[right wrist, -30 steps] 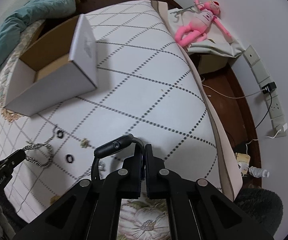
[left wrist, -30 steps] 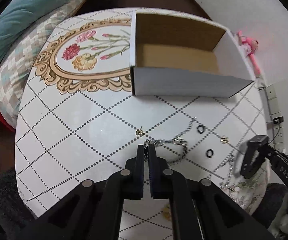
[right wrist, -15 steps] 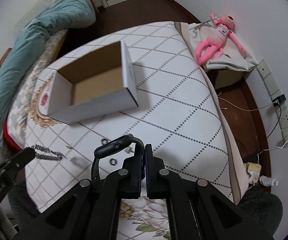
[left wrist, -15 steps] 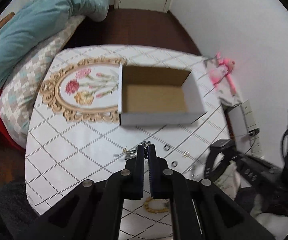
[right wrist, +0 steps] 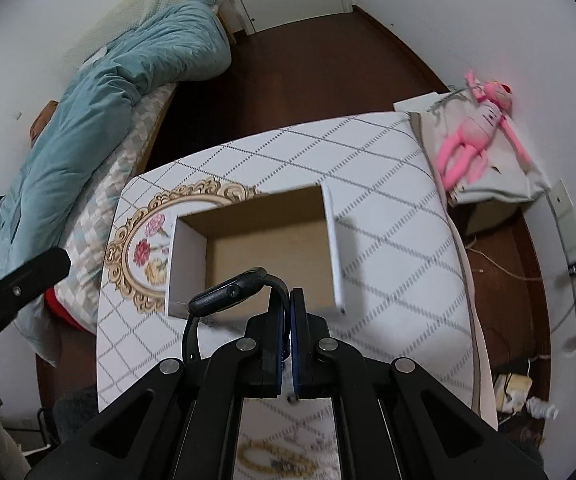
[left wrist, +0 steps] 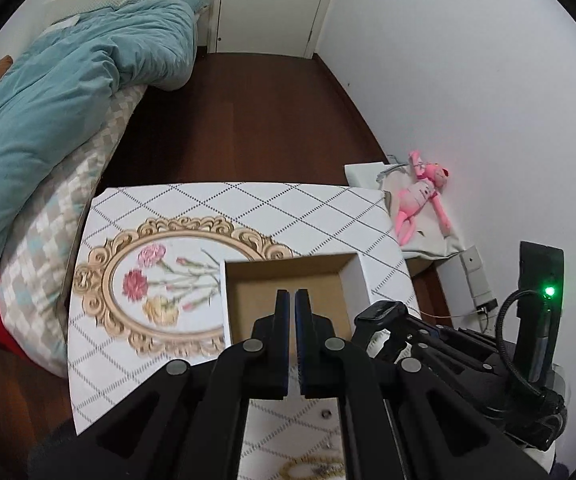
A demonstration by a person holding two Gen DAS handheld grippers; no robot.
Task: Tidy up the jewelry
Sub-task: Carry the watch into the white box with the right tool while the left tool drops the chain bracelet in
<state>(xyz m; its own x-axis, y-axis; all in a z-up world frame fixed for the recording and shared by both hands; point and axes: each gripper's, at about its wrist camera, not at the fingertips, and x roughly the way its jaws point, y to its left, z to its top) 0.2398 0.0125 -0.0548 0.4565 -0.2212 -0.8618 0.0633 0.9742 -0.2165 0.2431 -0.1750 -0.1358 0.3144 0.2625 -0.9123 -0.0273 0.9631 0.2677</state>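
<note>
An open white cardboard box (left wrist: 354,276) (right wrist: 338,248) with a brown inside stands on the white diamond-pattern table (left wrist: 288,208) (right wrist: 400,184). My left gripper (left wrist: 292,296) is shut, high over the box; the silver chain it held earlier is hidden by the fingers. My right gripper (right wrist: 289,294) is shut on the strap of a black smartwatch (right wrist: 229,292), held above the box's near edge. The watch also shows in the left wrist view (left wrist: 382,312), right of my left fingers. A gold beaded bracelet (left wrist: 312,468) (right wrist: 275,460) lies on the table below both grippers.
A bed with a teal duvet (left wrist: 55,96) (right wrist: 107,100) lies left of the table. A pink plush toy (left wrist: 420,196) (right wrist: 476,136) lies on a cloth by the right wall. A small piece of jewelry (left wrist: 326,413) lies near the table's front. Dark wood floor lies beyond.
Both grippers have risen well above the table and moved over the box. The watch stays in my right gripper. The chain in my left gripper has dropped out of sight.
</note>
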